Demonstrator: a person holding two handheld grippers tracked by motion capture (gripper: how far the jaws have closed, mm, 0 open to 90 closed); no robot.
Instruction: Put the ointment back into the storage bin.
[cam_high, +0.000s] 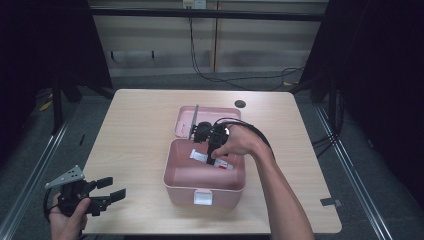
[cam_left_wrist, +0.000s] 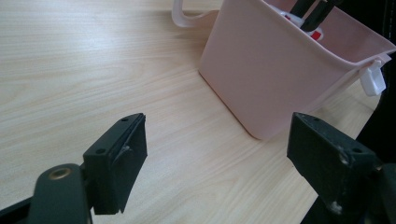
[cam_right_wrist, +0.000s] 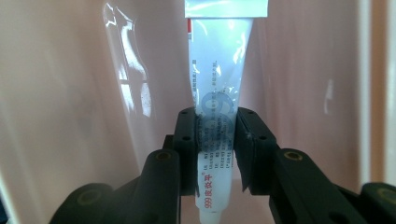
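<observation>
Tube (cam_high: 212, 160) in the high view lies low inside the pink box (cam_high: 204, 187), slanting across its floor, with the right gripper (cam_high: 214, 156) reaching down onto it; the left gripper (cam_high: 114, 192) rests well apart at the tabletop's (cam_high: 140, 125) near-left corner. Left gripper view — its fingers (cam_left_wrist: 122, 161) stand spread on nothing, the box just ahead to the right. Right gripper view — fingers (cam_right_wrist: 189, 149) pinch the tube near its cap end; its long axis runs straight away between them, crimped end toward the box wall, so release depends on that lie.
</observation>
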